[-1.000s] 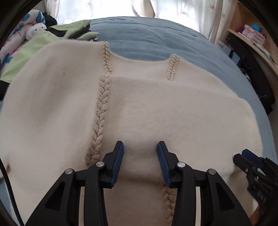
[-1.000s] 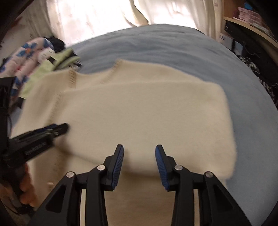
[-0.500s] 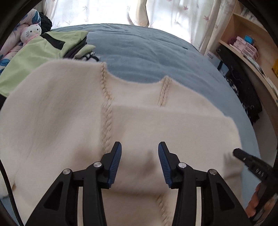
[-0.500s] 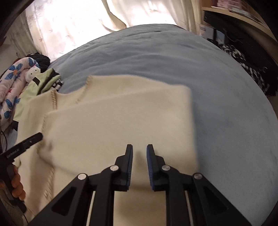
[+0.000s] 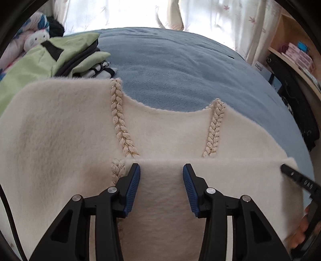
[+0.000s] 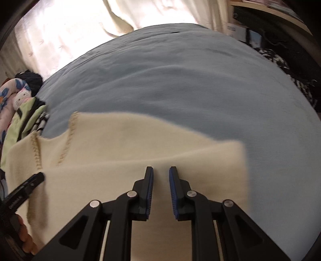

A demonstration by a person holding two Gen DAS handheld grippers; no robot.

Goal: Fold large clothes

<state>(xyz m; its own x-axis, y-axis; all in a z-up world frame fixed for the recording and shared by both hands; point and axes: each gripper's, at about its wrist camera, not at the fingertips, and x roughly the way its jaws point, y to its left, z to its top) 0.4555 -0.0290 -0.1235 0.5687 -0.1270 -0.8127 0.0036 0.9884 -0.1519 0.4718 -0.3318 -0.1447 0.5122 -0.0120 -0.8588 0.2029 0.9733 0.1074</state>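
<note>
Blue bedding (image 5: 180, 66) fills the upper half of your left wrist view, with pale curtains (image 5: 210, 14) glowing behind it and a wooden shelf (image 5: 297, 58) at the upper right edge. Your cream sweater (image 5: 60, 130) lies flat across the middle and lower frame, its neckline facing the top, with two braided trims (image 5: 120, 124) running down from the collar. A folded-over layer of the same sweater crosses the lower centre, its edge running straight from left to right. Your left gripper (image 5: 161, 170) sits over that layer with its blue-padded fingers (image 5: 132, 186) spread wide, and nothing is caught between them. A green garment (image 5: 40, 58) rests on a pile at the upper left, beside a plush toy (image 5: 36, 38). Your right gripper (image 5: 299, 180) pokes in at the right edge, near the fold's corner.

Turning to your right wrist view, the same blue bedding (image 6: 180, 80) takes up the top and right of the frame. The sweater (image 6: 120, 144) occupies the lower left and centre, blurred. Your right gripper (image 6: 161, 174) has its fingers (image 6: 149, 186) nearly together, a narrow gap left between them, over the folded layer; whether cloth is pinched there you cannot tell. Your left gripper (image 6: 30, 184) enters from the lower left edge, lying over the sweater.
</note>
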